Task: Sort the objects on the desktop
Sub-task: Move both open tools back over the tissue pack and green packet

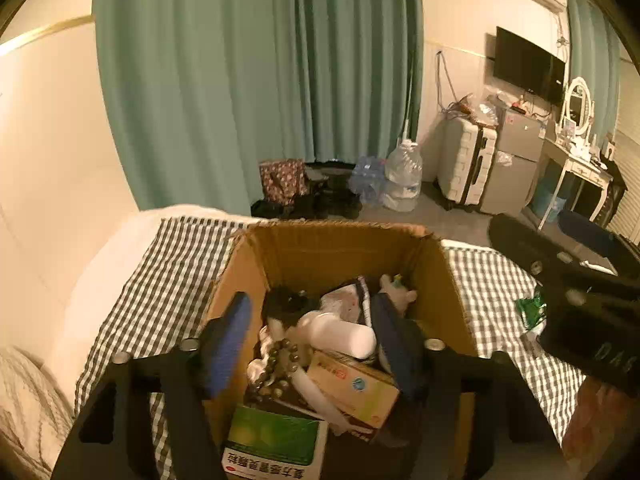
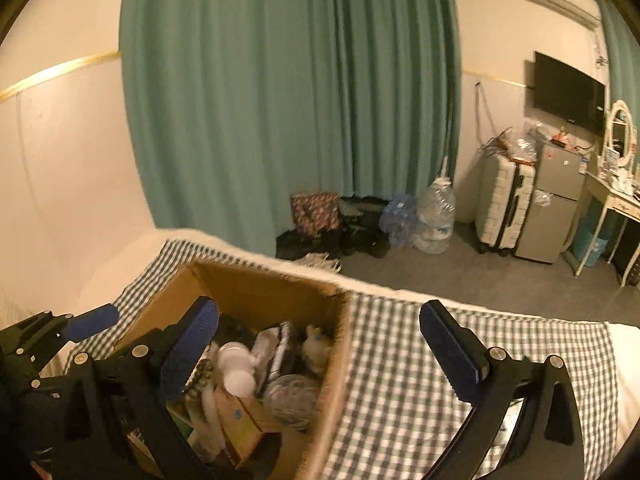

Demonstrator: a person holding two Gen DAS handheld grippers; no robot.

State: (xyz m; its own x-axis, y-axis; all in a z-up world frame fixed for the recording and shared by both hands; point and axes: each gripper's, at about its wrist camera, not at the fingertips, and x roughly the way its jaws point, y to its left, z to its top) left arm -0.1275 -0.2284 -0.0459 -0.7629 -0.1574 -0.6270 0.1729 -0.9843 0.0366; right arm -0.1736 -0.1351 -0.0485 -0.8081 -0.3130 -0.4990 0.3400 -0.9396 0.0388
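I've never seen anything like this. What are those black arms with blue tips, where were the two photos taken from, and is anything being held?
No robot here: a person holds a pair of tongs in each hand, each carrying a wide-angle camera looking along its blue-padded fingers. One picture is from the left tongs, the other from the right tongs. Both hover over a cardboard box on a checked cloth, filled with a white bottle, beads and medicine cartons. Both tongs stand open, holding nothing.
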